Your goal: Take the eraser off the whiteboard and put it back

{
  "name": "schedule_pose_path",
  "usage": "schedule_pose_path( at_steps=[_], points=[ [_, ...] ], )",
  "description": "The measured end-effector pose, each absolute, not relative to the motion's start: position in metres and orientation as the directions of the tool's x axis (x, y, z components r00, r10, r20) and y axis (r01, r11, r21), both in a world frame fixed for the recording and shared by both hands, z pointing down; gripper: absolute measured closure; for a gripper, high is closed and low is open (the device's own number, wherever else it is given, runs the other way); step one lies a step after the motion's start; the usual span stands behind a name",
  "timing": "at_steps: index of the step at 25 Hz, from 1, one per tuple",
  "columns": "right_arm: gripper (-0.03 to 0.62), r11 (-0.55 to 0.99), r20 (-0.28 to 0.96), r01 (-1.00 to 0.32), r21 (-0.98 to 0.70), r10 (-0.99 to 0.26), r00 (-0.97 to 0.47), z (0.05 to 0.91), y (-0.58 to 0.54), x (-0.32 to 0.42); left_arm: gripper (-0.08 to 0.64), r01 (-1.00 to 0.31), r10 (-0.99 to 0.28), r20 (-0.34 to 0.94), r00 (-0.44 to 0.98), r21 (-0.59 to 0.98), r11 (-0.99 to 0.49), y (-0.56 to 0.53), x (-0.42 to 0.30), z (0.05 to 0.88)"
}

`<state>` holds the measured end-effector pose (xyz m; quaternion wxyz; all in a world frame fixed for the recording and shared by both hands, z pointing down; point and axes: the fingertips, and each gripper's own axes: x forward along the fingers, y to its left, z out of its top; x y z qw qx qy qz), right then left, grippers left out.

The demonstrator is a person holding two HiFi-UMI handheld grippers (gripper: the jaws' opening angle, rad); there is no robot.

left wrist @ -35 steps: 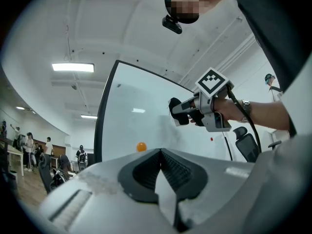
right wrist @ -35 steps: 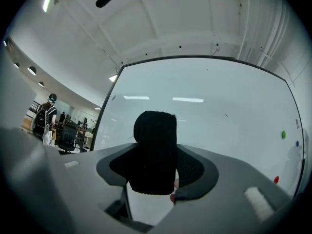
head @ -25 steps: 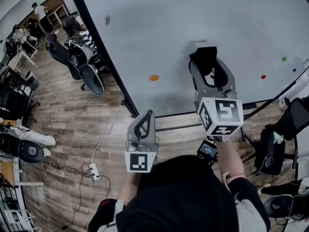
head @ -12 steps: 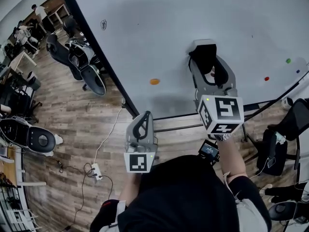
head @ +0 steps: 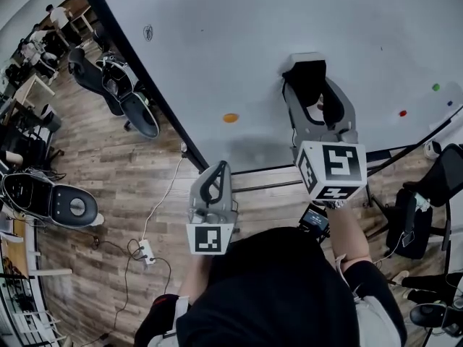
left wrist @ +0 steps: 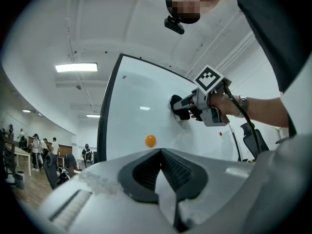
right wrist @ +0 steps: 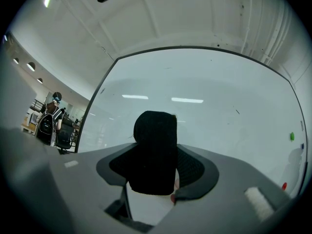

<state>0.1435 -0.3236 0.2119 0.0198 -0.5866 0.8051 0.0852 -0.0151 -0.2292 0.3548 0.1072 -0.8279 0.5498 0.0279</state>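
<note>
Orange magnet (head: 230, 118), black office chair (head: 139, 118) on wood floor (head: 108, 186), white power strip (head: 147, 252) nearby

no legible text, number or brand in any view. left cube (head: 210, 239) and right cube (head: 333, 170) carry only black-and-white square patterns; marks on the whiteboard (head: 217, 35) too small to read.

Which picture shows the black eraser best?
The right gripper view: the eraser fills the middle, clamped in the right gripper. The head view shows it smaller, by the whiteboard. The left gripper view shows it tiny, far off.
</note>
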Motion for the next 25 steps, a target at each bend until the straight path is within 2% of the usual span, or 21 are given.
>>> schedule_pose_path(
  at_steps=[25],
  points=[
    [0.334, 0.370, -0.155, -0.925, 0.082, -0.912, -0.379, 0.207, -0.310, 0.142, 0.557, -0.910, -0.908, -0.121, 0.400, -0.169, -0.379, -0.220, -0.015, 0.360]
  ],
)
